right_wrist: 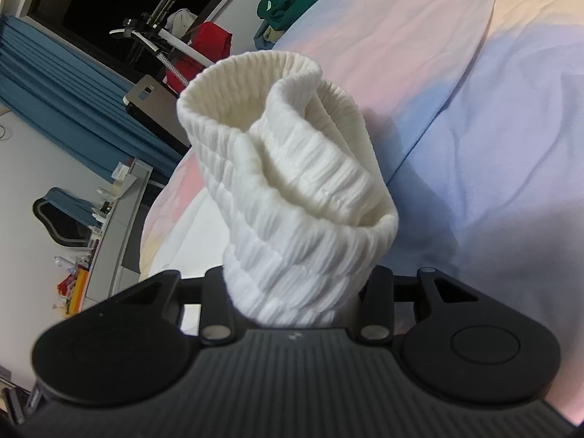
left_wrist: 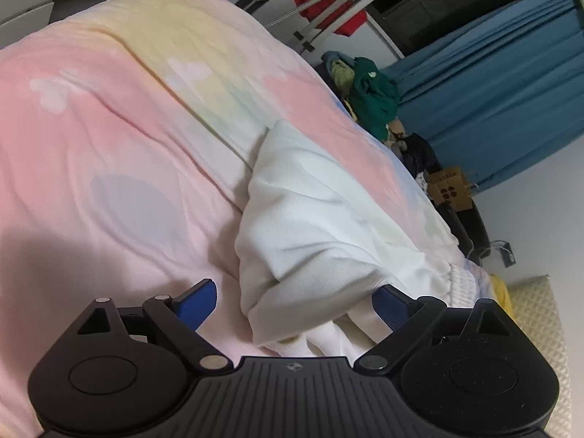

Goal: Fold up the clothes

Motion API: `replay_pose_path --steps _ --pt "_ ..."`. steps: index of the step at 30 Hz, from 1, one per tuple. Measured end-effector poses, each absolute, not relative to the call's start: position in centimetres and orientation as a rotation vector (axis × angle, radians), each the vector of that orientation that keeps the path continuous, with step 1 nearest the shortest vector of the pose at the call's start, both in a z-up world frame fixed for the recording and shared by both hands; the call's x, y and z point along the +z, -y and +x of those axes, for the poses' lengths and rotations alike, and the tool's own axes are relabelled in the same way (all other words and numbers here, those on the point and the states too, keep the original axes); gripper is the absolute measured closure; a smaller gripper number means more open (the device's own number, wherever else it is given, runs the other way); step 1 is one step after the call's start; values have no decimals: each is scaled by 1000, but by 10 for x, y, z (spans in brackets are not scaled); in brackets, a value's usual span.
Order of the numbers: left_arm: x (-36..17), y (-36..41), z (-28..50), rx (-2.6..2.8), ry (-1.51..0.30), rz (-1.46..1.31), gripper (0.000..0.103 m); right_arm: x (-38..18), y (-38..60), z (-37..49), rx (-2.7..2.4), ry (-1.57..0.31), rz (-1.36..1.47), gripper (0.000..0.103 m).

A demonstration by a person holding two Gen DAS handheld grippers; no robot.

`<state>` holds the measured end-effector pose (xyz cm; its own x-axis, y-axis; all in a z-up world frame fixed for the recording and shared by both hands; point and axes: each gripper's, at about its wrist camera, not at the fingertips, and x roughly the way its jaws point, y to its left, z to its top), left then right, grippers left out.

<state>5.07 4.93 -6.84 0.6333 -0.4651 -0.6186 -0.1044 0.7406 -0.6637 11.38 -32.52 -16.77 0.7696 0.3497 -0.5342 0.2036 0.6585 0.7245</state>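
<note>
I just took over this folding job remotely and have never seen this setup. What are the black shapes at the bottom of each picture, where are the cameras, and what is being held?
There is no robot arm here. A person carries a hand-held gripper in each hand, and each picture comes from a wide-angle camera on one gripper, looking forward along its two fingers. The black shapes are the gripper bodies.

In the left wrist view, the left gripper is open, its blue fingers spread to either side of a bunched part of a white garment. The garment lies on a pastel blanket covering a bed.

In the right wrist view, the right gripper is shut on a white ribbed cuff, which stands up from it with its opening toward the camera. It probably belongs to the same garment, though that cannot be confirmed.

A pile of green clothes sits beyond the bed.
</note>
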Motion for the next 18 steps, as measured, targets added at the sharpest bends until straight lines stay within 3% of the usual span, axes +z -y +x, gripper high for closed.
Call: replay_pose_path --steps 6,14,18 --pt "-53 -50 41 -357 -793 -739 0 -167 321 117 71 -713 872 61" --pt "-77 -50 95 -289 -875 -790 0 -163 314 118 51 -712 866 61" --pt "-114 -52 140 -303 -1020 -921 0 -165 316 117 53 -711 882 61"
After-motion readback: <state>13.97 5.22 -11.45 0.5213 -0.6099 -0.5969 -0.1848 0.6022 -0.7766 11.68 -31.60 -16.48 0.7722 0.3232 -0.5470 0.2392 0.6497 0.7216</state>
